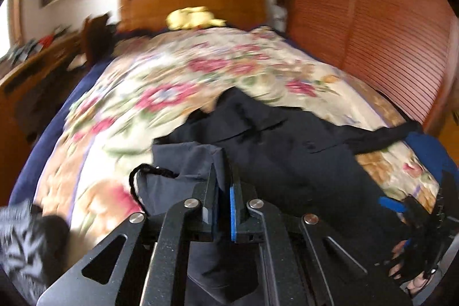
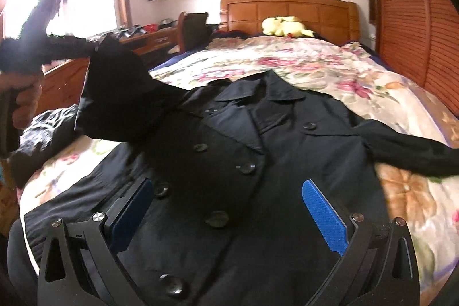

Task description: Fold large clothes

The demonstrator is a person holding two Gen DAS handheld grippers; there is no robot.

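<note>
A black double-breasted coat lies face up on the floral bedspread, collar toward the headboard. My left gripper is shut on the cuff of one sleeve, and a thin black cord loop hangs beside it. In the right wrist view that sleeve is lifted off the bed up to the left gripper, held by a hand. My right gripper hovers open over the coat's buttoned front, with its blue pads far apart. The other sleeve lies stretched out to the right.
A yellow plush toy rests by the wooden headboard. A slatted wooden wardrobe flanks the bed's right side. A cluttered desk and chair stand on the left. A black-and-white garment lies at the bed's left edge.
</note>
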